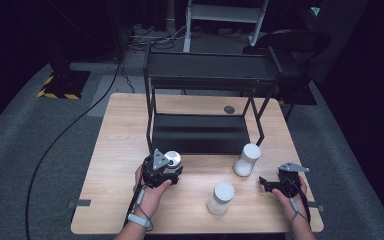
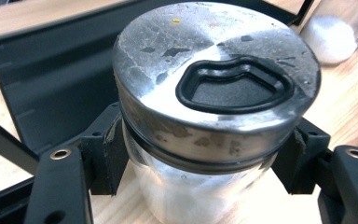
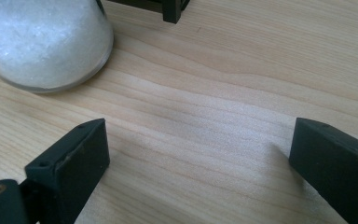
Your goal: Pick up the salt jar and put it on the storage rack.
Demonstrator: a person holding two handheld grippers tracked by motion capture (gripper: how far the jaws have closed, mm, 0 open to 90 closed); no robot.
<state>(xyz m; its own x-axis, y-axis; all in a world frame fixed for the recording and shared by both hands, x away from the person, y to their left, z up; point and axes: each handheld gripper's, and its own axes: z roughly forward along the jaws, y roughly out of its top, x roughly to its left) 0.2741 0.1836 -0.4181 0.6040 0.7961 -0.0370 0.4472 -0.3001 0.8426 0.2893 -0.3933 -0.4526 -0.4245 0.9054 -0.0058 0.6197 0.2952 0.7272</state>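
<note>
My left gripper (image 2: 200, 158) is clamped on the jar (image 2: 200, 186), pads on the glass just beneath its metal lid (image 2: 214, 74). Glass is stiff, slick and breakable, the contents give weight, so I'd grip low. My right gripper (image 3: 196, 154) gapes, holding nothing.

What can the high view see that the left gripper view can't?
High view alone: the whole table, the rack's top shelf, the right gripper with its jaws apart, a jar near the front edge, and both hands.
Left gripper view alone: the black ring on the lid and the pads pressing the glass.
Both: the left gripper shut on its jar, and the rack's low shelf.
</note>
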